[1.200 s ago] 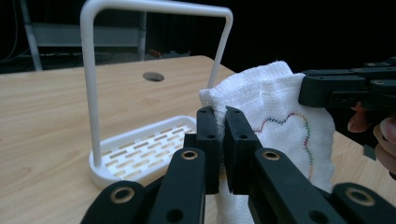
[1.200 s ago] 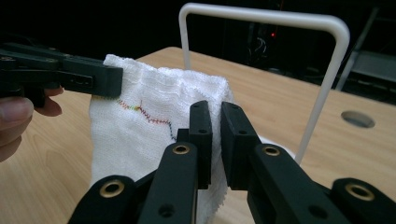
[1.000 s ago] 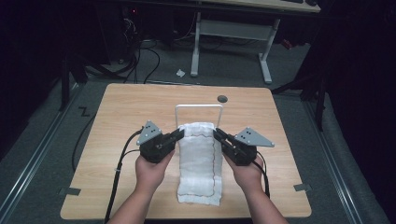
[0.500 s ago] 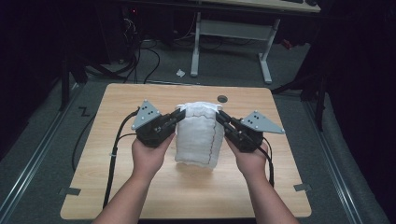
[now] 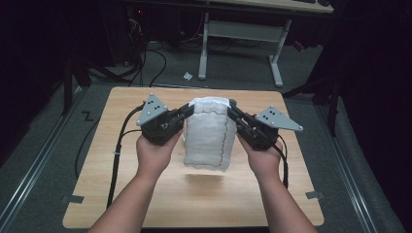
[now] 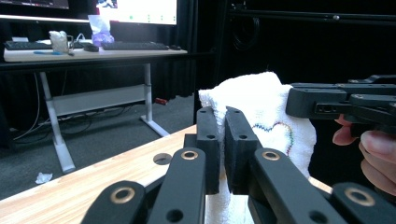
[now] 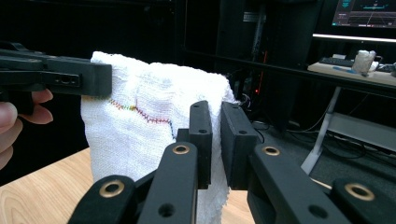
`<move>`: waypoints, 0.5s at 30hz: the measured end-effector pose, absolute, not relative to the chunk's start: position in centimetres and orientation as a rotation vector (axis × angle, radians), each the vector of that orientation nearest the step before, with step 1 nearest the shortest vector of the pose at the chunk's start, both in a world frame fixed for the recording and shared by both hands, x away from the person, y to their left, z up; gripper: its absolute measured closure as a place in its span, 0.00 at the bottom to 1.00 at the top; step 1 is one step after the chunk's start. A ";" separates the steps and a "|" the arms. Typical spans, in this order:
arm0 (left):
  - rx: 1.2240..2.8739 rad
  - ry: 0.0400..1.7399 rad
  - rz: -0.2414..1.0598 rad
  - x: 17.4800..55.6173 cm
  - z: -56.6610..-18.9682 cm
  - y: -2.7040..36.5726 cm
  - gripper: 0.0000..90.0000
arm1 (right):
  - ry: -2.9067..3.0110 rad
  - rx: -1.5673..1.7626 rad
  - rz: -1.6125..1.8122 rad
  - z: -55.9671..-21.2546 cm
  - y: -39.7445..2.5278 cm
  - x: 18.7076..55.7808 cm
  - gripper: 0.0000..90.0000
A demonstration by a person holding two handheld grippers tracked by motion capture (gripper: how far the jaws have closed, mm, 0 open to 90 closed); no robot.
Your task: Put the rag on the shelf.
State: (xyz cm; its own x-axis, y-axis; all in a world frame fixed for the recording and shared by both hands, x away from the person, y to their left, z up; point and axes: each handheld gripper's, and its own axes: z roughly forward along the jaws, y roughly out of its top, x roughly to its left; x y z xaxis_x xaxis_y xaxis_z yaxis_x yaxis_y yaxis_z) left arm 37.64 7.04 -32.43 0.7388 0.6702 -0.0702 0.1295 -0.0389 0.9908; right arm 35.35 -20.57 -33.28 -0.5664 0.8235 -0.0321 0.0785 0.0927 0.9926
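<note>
A white towel (image 5: pixel 209 138) with a coloured stitched line hangs above the wooden table (image 5: pixel 97 194), held up by its two top corners. My left gripper (image 5: pixel 189 109) is shut on the towel's top left corner, and my right gripper (image 5: pixel 231 109) is shut on the top right corner. In the left gripper view the jaws (image 6: pixel 220 140) pinch the towel (image 6: pixel 268 107) edge, with the right gripper (image 6: pixel 327 100) across from them. The right gripper view has its jaws (image 7: pixel 215 135) closed on the towel (image 7: pixel 135 135), and the left gripper (image 7: pixel 60 77) opposite. The towel's lower edge hangs free of the table.
A round hole (image 6: pixel 162 158) is set in the tabletop near its far edge. Beyond the table stands a desk on white legs (image 5: pixel 238 34), with cables on the floor (image 5: pixel 145 58). Each gripper's cable trails over the table beside the forearms.
The towel lay flat on the table a second ago. Both grippers have lifted it by its far corners, and it now hangs between them above the tabletop.
</note>
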 end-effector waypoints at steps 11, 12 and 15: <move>1.567 0.671 0.498 38.8 -31.8 7.2 0.96 | 1.741 0.875 1.521 -32.3 -20.5 36.0 0.93; 1.567 0.671 0.501 38.9 -31.8 7.1 0.96 | 1.740 0.879 1.522 -32.3 -20.5 36.1 0.93; 1.569 0.667 0.510 39.1 -31.6 7.1 0.96 | 1.739 0.885 1.525 -32.3 -20.5 36.5 0.93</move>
